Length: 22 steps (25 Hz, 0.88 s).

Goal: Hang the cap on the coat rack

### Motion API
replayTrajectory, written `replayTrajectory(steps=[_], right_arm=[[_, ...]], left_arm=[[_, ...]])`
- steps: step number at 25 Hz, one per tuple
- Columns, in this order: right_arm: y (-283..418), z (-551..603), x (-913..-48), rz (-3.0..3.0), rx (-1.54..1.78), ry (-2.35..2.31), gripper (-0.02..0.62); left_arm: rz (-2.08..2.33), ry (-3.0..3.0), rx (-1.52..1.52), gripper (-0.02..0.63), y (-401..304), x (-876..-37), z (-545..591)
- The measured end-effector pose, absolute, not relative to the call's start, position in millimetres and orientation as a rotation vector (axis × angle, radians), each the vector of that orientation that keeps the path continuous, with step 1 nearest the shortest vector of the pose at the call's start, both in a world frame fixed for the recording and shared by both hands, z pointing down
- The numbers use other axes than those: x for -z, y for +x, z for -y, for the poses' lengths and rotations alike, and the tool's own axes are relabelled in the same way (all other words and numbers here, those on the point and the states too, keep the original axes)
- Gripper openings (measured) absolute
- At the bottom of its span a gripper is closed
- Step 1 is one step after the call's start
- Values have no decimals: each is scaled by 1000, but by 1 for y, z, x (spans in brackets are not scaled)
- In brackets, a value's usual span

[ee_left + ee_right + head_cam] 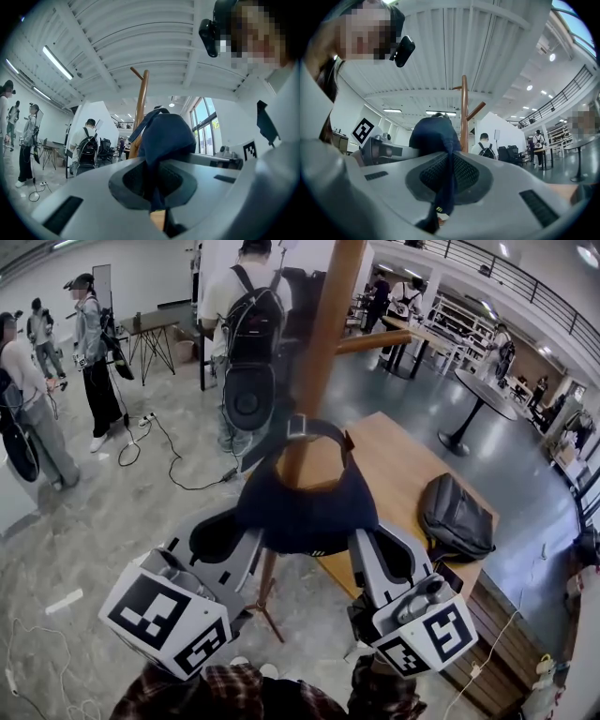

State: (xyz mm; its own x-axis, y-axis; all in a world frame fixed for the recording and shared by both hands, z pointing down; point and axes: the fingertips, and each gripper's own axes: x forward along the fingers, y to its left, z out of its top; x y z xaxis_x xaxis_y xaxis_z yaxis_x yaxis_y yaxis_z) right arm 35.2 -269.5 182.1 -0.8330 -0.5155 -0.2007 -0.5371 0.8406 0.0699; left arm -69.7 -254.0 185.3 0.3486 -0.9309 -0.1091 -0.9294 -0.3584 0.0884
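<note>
I hold a navy cap [305, 502] up between both grippers, right in front of the wooden coat rack pole [323, 324]. Its strap loops around the pole's near side. A peg [375, 341] sticks out to the right, higher up the pole. My left gripper [251, 529] is shut on the cap's left edge and my right gripper [361, 532] on its right edge. In the left gripper view the cap [166, 136] fabric is pinched in the left gripper [157, 194], with the pole [142, 93] behind. In the right gripper view the cap [433, 133] hangs from the right gripper [447, 187], beside the pole [464, 108].
A wooden table [403, 474] with a black backpack [457, 517] stands right behind the rack. A person wearing a backpack [248, 324] stands beyond the pole, and others stand at the far left. A cable [178, 465] lies on the floor. A round table [483, 399] is at the right.
</note>
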Motion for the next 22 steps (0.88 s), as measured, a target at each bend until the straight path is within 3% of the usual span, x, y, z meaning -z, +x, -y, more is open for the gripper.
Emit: replayTrajectory(steps=[22], right_arm=[[26,340,-230,-2884,-77,-956,20]], left_arm=[[1695,2510,161,18,-77,-236,319]])
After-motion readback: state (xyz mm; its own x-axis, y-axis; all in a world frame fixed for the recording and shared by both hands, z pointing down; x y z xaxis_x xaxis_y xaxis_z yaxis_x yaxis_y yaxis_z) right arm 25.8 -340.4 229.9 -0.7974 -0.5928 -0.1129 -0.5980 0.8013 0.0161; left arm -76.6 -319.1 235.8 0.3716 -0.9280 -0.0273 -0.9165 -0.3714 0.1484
